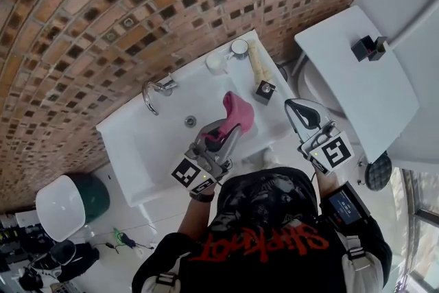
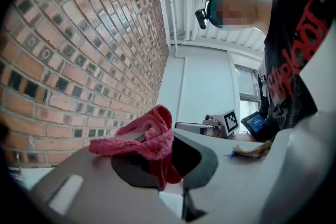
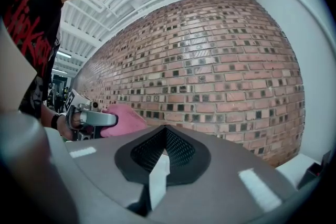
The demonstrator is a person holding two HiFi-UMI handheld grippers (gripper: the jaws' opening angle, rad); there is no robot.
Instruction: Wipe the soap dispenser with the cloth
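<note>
Soap dispenser (image 1: 265, 90), a small dark block with a metal top, is seen standing on the right rim of a white sink (image 1: 137, 147) set against a brick wall (image 1: 82, 24), in the steep downward head view. A pink cloth (image 1: 236, 113) is clamped between the closed jaws of the left gripper (image 1: 223, 130) and is held over the basin, just beside the dispenser; whether cloth and dispenser touch cannot be made out. In the left gripper view the cloth is shown bunched over the jaw tips, with folds hanging down between them. The right gripper (image 1: 302, 110) is held to the right of the sink, apart from the dispenser, with its jaws pressed together and nothing between them, as its own view confirms against the brickwork. A curved chrome faucet (image 1: 156, 91) is mounted at the back of the basin and a round drain (image 1: 190, 121) is seen near the middle. Two small cups (image 1: 239, 47) and a pale elongated object (image 1: 257, 64) are placed on the rim behind the dispenser, near the wall. The person's dark printed shirt (image 1: 264, 243) fills the lower edge of the head view.
</note>
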